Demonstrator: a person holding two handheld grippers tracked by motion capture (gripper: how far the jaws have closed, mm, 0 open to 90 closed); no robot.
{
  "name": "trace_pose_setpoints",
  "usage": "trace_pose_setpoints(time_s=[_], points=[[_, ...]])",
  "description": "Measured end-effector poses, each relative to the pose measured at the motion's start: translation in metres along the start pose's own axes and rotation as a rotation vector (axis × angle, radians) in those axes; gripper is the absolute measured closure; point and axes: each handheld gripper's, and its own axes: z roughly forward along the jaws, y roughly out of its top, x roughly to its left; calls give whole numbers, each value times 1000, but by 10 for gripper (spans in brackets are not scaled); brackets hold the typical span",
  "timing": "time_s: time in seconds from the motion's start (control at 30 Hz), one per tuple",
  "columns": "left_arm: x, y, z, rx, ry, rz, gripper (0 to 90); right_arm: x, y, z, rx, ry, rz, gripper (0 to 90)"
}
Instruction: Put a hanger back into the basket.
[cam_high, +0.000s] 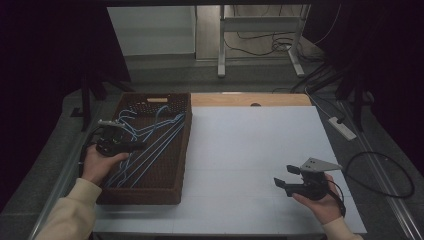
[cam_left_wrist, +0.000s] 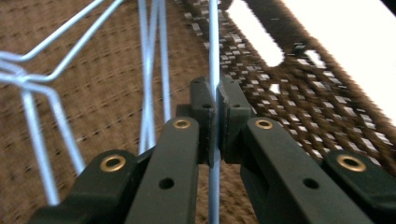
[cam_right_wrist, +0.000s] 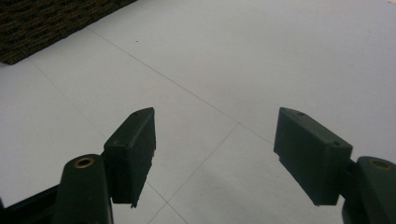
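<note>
Dim room and dark curtains are surrounding a white-topped bench (cam_high: 260, 150), where a brown woven rectangular basket (cam_high: 172, 155) is holding a tangle of light blue wire coat hangers (cam_high: 150, 142). The left tool (cam_left_wrist: 215, 116) is pinching one thin hanger wire (cam_left_wrist: 214, 56) between closed jaws, inside the basket. The right tool (cam_high: 286, 176) is hovering open over bare bench, well apart from the basket. Judging by looks, the hangers are light, springy and slick; gripping near the hook or a corner seems surer. Hooks beyond the left tool are overlapping, so which hanger is being held is staying unclear.
</note>
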Motion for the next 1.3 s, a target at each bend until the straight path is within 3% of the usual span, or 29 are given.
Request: trace_pose_setpoints(time_s=[0.17,0.2,0.23,0.27,0.4,0.5,0.6,0.73,0.83,0.97,1.1,1.3], points=[[9,-2,4,47,144,-48,858,-1,0,1,2,-2,2,303],[11,-2,6,70,193,-59,859,0,0,1,3,-2,2,303],[11,-2,6,70,193,-59,860,0,0,1,5,-2,2,303],[14,-3,11,106,246,-57,860,0,0,1,6,-2,2,303],[18,-5,16,139,289,-68,846,-1,-1,2,11,-2,3,303],[18,-4,14,129,343,-74,728,-1,-1,3,14,0,5,302],[12,-4,5,58,368,-75,519,0,-1,2,13,-1,4,301],[-4,-5,-14,-59,316,-21,366,-1,-1,1,10,-4,9,300],[-24,-10,-30,-149,239,32,339,-2,-1,0,8,-8,15,299],[-56,-24,-39,-228,140,104,316,-4,-2,-1,9,-13,22,299],[-84,-40,-35,-274,64,168,309,-5,-2,-1,7,-17,28,299],[-104,-55,-26,-297,4,201,304,-8,-3,-4,-2,-26,39,301]])
